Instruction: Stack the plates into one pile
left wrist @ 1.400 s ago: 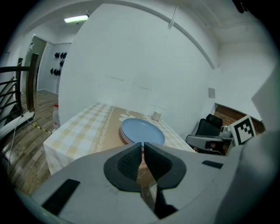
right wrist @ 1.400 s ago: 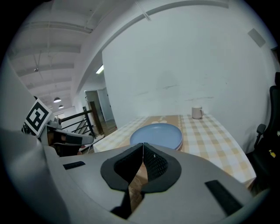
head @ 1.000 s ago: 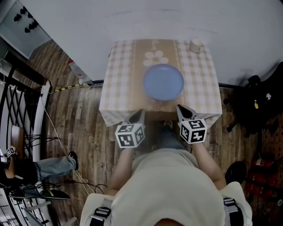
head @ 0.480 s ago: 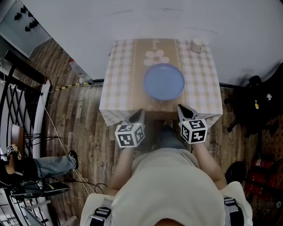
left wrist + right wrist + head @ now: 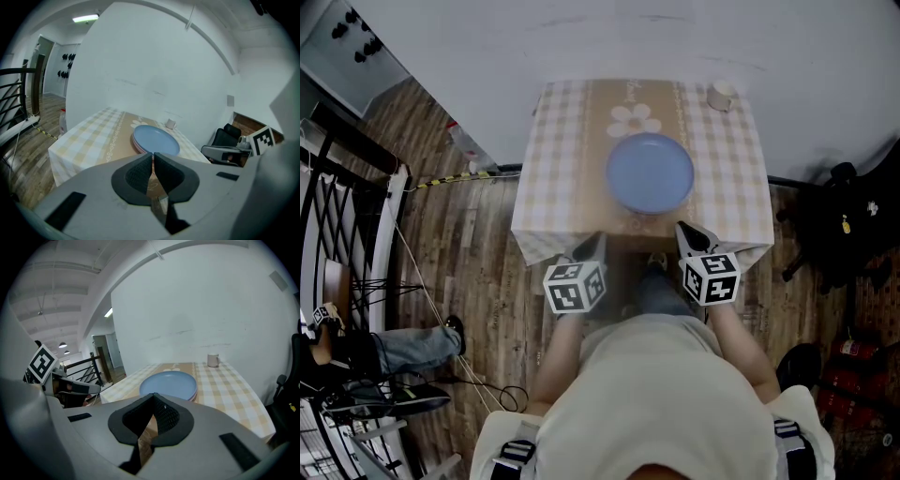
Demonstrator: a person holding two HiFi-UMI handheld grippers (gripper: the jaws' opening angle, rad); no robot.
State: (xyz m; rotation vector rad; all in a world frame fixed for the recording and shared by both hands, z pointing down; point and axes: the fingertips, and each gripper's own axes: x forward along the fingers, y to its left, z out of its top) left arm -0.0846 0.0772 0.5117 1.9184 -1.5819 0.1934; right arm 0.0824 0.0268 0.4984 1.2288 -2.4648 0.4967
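One plate pile (image 5: 651,173) on checked table (image 5: 553,169)

dim, soft, fisheye-warped edges

Pale shirt (image 5: 661,394), buckled shoulder straps (image 5: 515,454), marker cubes (image 5: 576,286)

Logging plates (image 5: 651,173) stacked mid-way on table (image 5: 553,187); placing mug (image 5: 718,95) behind them, far right corner; noting left gripper (image 5: 594,242) and right gripper (image 5: 686,231) side by side at near edge, before the pile.
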